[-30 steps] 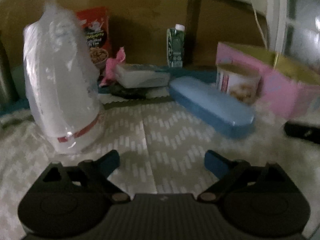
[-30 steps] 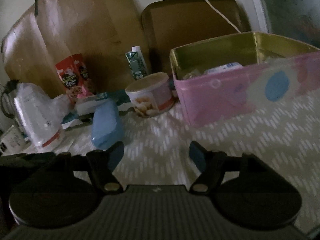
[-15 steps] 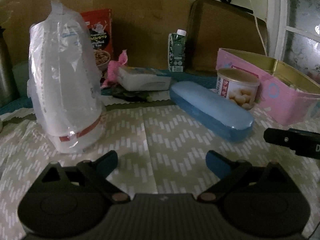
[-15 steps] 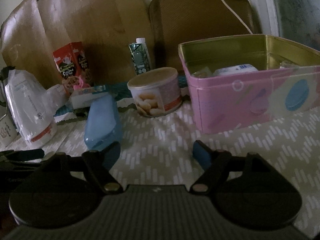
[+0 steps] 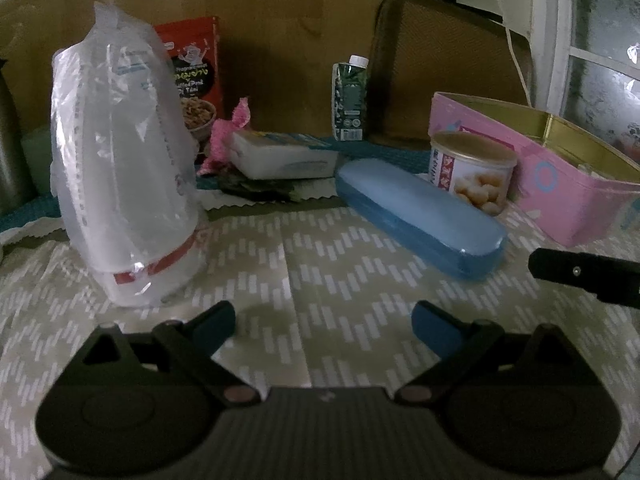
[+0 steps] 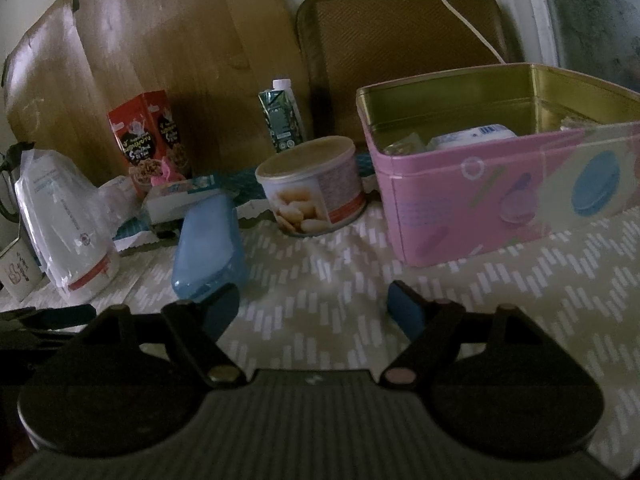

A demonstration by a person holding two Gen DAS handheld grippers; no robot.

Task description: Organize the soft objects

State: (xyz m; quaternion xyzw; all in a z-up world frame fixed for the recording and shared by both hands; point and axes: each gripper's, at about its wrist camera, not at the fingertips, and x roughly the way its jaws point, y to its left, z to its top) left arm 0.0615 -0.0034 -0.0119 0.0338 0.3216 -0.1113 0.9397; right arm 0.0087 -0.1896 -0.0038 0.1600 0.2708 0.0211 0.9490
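Right wrist view: the chevron-patterned grey-and-white tablecloth (image 6: 500, 304) covers the whole surface. On it at the far right stands the open pink rectangular tin with a gold inside (image 6: 472, 204), already holding a white soft pack (image 6: 472, 138) and some smaller items I cannot make out. Far left is the tall clear plastic bag of white stacked goods (image 6: 68, 232). Between them lie the blue oblong plastic case (image 6: 208, 248) and the round can with a beige lid (image 6: 312, 188), which sits just beside the tin. Farther back lies a flat white tissue pack (image 5: 280, 156), with a pink crumpled soft thing (image 5: 228, 136) at its left.

The right gripper (image 6: 310, 308) has just been opening; its jaws stand wide with nothing between them. The left gripper (image 5: 322, 322) is likewise spread wide and empty, near the bag.

Risks, as I judge them: the bag's slippery film could slide from the pads or tip over, and a reach toward the tissue pack could knock the case or can.
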